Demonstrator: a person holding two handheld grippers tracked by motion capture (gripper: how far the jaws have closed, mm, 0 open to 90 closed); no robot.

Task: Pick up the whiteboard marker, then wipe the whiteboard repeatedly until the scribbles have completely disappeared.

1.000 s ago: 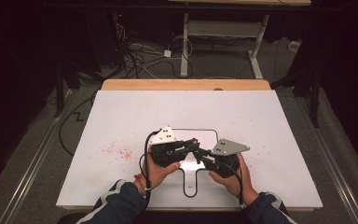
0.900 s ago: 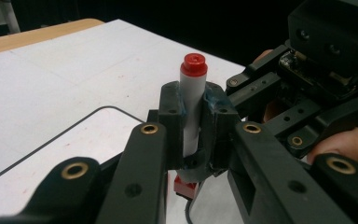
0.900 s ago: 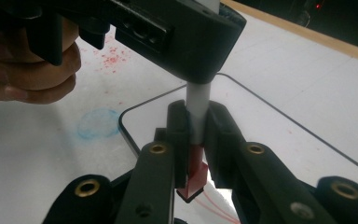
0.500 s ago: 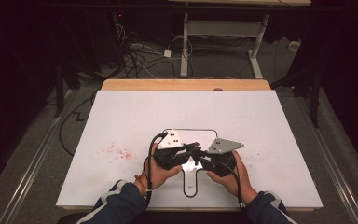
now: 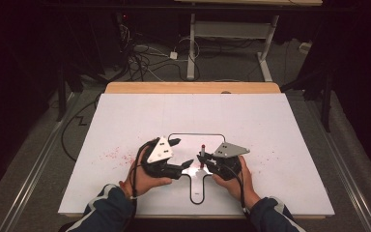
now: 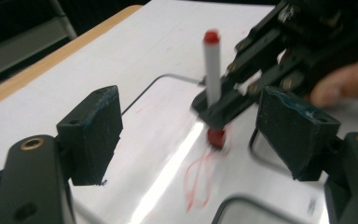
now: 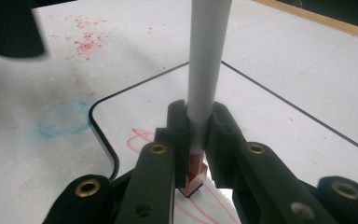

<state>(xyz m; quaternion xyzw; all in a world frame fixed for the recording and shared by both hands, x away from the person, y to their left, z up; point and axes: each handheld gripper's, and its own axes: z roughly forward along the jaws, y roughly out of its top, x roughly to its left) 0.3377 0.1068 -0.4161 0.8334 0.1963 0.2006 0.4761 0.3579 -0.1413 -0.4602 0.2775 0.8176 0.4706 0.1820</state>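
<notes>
On glossy whiteboard (image 5: 270,125), right gripper (image 5: 204,163) clamps cylindrical red marker (image 6: 212,70).

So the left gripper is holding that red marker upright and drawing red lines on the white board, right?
Not quite: the right gripper holds the red marker, its fingers closed around the barrel, as the right gripper view shows. The left gripper is open beside it. The marker is upright, its tip on the white board with red lines.

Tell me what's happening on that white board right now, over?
Right gripper shut on red marker, upright, tip on whiteboard. Left gripper open, empty, beside it. Red scribble under tip. Nothing in the way.
</notes>
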